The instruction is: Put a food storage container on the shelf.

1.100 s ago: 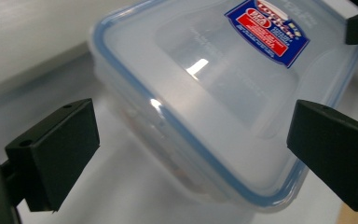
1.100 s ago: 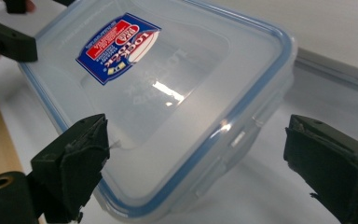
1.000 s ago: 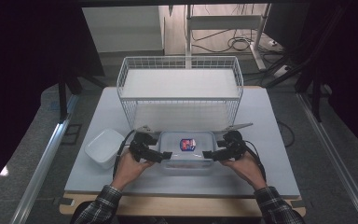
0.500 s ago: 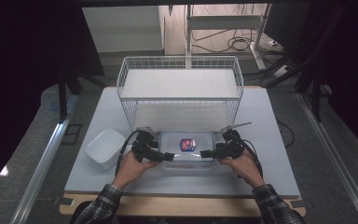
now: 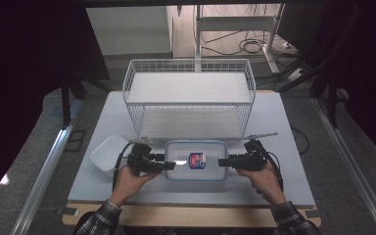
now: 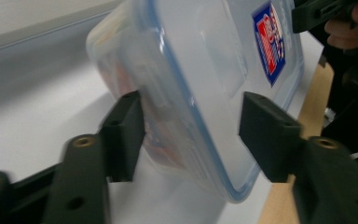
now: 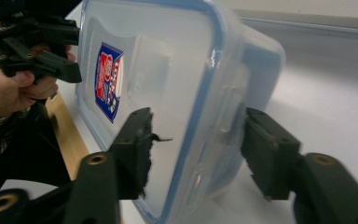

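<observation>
Both-ends grasp on lidded clear container [image 5: 196, 160], near table [image 5: 284, 186] edge. Left gripper [image 5: 170, 165] and right gripper [image 5: 223, 162] jaws just closing, straddling each short end; whether clamped or a hair short, cannot tell. Next, probably: firm squeeze, level lift. Small white tub [image 5: 106, 153] just left. Wire basket [image 5: 188, 98] beyond, front wall barring a straight push.

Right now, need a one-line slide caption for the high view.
Left gripper and right gripper close on opposite ends of a lidded clear food container, in front of a white wire rack.
</observation>
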A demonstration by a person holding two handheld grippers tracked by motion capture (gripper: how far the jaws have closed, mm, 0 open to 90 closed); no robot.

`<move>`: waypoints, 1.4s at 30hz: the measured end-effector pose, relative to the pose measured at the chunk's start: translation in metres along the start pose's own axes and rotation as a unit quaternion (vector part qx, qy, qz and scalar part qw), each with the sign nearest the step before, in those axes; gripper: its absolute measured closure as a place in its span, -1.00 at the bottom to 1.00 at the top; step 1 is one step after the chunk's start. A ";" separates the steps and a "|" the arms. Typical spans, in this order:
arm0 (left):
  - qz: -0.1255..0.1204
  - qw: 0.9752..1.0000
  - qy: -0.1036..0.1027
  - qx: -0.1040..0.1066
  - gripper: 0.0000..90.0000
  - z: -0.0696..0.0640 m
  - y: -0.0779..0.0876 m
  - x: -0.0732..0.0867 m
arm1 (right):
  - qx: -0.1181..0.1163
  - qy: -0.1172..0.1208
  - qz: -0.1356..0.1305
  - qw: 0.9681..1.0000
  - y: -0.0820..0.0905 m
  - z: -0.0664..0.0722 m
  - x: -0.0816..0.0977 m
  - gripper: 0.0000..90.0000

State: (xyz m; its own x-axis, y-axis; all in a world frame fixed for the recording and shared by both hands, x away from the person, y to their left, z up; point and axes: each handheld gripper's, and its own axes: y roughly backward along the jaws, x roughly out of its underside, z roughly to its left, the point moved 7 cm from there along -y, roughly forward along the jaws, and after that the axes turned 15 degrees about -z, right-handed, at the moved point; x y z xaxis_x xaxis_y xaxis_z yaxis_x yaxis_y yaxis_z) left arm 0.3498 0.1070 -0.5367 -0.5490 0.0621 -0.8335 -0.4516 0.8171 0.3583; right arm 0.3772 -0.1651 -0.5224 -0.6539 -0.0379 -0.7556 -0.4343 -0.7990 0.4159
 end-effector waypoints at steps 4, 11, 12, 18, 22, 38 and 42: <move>-0.005 1.000 -0.006 -0.006 0.03 -0.005 0.003 0.002 | -0.003 0.002 0.000 1.000 0.004 0.003 0.002 0.06; -0.010 1.000 -0.002 -0.002 0.06 -0.007 0.006 0.006 | -0.024 -0.007 0.002 1.000 0.001 0.000 0.007 -0.08; -0.013 1.000 0.004 -0.002 0.06 -0.007 0.006 0.007 | -0.022 -0.006 0.004 1.000 0.000 0.000 0.008 -0.06; -0.018 1.000 0.008 -0.002 0.04 -0.006 0.006 0.008 | -0.024 -0.010 0.003 1.000 0.004 0.001 0.008 0.08; -0.021 1.000 0.010 0.000 0.03 -0.005 0.005 0.008 | -0.025 -0.013 0.001 1.000 0.006 0.001 0.010 0.08; -0.031 0.994 0.102 0.035 0.11 0.005 0.005 0.010 | -0.022 -0.014 0.003 1.000 0.005 0.002 0.012 0.09; -0.042 0.993 0.109 0.024 0.17 0.006 0.006 0.009 | -0.021 -0.020 -0.006 1.000 0.006 0.004 0.011 0.14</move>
State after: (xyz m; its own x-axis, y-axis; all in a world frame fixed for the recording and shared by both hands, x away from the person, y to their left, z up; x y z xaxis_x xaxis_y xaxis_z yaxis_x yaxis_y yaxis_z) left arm 0.3463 0.1159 -0.5441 -0.6518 -0.1288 -0.7474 -0.4715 0.8407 0.2663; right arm 0.3654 -0.1678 -0.5266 -0.6728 -0.0050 -0.7398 -0.4163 -0.8241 0.3841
